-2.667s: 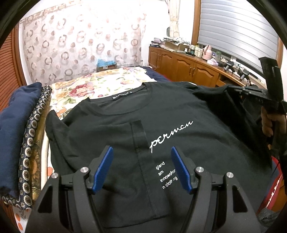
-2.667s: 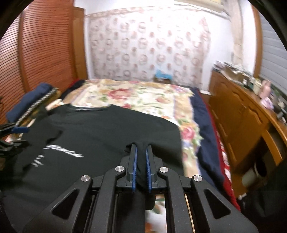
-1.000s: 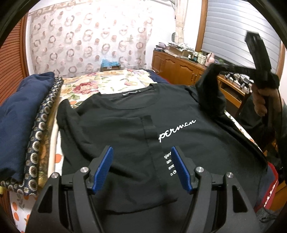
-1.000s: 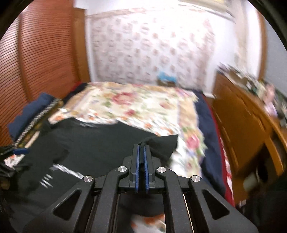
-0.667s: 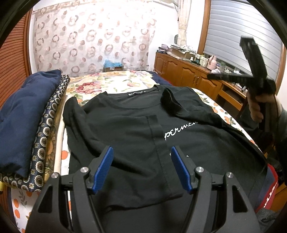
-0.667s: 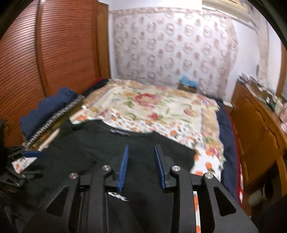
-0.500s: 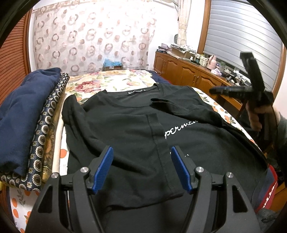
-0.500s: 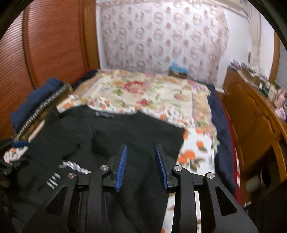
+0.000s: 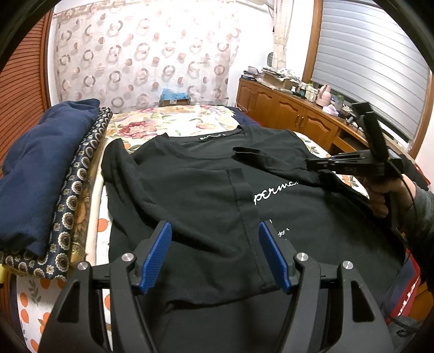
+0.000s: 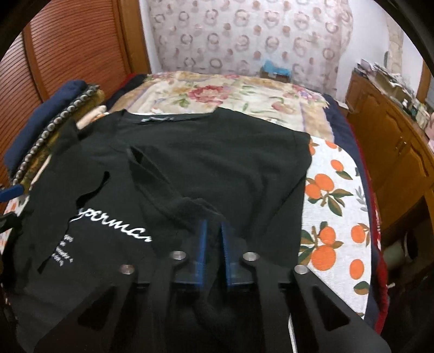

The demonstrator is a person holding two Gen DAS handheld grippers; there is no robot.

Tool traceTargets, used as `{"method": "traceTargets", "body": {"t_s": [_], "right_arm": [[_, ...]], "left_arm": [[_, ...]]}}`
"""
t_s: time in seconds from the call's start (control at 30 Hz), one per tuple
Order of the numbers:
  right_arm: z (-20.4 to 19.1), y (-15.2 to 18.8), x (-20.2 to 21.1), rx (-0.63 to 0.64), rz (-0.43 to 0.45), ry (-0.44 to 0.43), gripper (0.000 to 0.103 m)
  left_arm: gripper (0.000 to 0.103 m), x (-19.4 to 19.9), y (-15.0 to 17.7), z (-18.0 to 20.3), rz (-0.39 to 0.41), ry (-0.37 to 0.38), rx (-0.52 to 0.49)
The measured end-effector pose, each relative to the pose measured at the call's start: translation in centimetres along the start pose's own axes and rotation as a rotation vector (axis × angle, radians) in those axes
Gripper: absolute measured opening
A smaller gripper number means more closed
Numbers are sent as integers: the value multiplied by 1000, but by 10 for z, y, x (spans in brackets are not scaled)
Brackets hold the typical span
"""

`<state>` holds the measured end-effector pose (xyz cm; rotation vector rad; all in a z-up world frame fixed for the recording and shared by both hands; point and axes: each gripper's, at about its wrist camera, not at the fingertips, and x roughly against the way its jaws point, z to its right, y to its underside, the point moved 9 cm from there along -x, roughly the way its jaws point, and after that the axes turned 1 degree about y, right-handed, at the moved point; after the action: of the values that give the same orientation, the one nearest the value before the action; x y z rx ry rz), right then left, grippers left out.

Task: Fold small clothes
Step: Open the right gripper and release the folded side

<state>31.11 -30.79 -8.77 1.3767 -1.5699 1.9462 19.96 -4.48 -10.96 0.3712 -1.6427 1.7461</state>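
Even indoor light, moderately bright, no hard shadows. Strong overexposure at the top of the left wrist view: wall (image 9: 244,21) above the patterned curtain (image 9: 141,62) blown to white. Black T-shirt (image 9: 206,190) underexposed, folds barely separable, white lettering crisp. Left wrist view sharp throughout. Right wrist view softer overall, with motion blur smearing the blue pads (image 10: 202,249) and the right gripper (image 10: 213,230) body; orange-print sheet (image 10: 333,217) fairly clear. Heavy fisheye bowing at the edges, wardrobe door (image 10: 67,54) and cabinets (image 9: 287,108) curved, black vignette in all corners.
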Motion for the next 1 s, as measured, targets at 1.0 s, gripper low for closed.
{"method": "traceTargets", "body": {"t_s": [1.0], "right_arm": [[-25,7,39,124,83,1,37]], "left_arm": [[67,-6,-40,-59,-18,-123,-11]]}}
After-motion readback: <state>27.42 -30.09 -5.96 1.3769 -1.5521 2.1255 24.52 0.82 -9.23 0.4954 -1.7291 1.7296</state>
